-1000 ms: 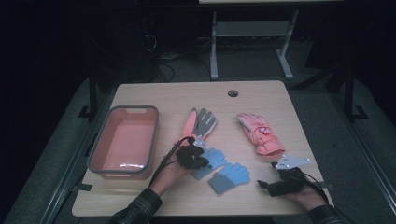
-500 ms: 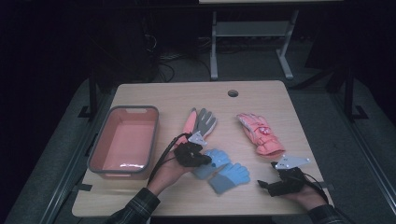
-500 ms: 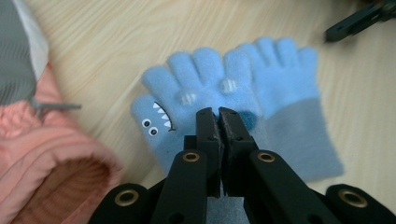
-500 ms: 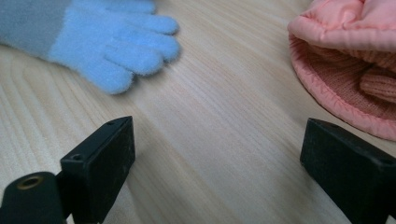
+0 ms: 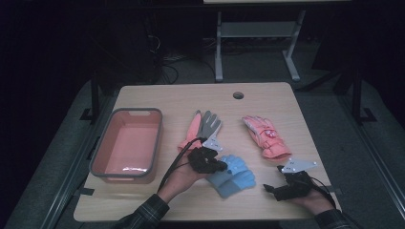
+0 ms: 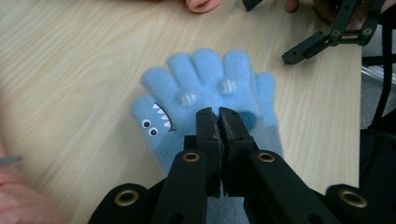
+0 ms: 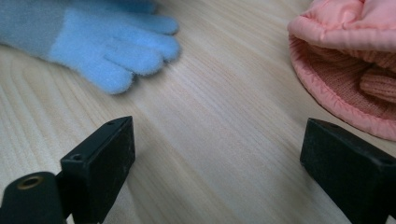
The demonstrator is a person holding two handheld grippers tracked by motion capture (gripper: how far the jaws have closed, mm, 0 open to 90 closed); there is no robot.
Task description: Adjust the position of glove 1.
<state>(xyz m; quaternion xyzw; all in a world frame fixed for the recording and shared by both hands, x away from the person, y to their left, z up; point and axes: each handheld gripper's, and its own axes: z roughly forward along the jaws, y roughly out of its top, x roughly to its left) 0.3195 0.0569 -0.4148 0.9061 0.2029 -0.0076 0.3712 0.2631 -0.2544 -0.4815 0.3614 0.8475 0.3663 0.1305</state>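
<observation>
A light blue knit glove with a shark face [image 6: 196, 93] lies palm-up on the wooden table [image 5: 181, 100], partly over a second blue glove [image 5: 236, 183]. My left gripper [image 5: 212, 162] has its jaws pressed together on the upper glove's palm [image 6: 218, 114], pinching the fabric. The same pair of blue gloves [image 7: 116, 42] appears in the right gripper view, fingers toward me. My right gripper [image 5: 279, 188] rests near the table's front right edge, jaws wide open [image 7: 219, 140] over bare wood with nothing between them.
A pink tray [image 5: 157, 138] stands at the left of the table. A grey and orange glove [image 5: 207, 125] lies at the middle, a padded pink glove [image 5: 265, 136] [image 7: 350, 70] to the right. A cable hole [image 5: 238, 95] is near the far edge.
My left gripper has shifted a little to the right and upward, and the upper blue glove has moved with it. The right gripper has stayed put.
</observation>
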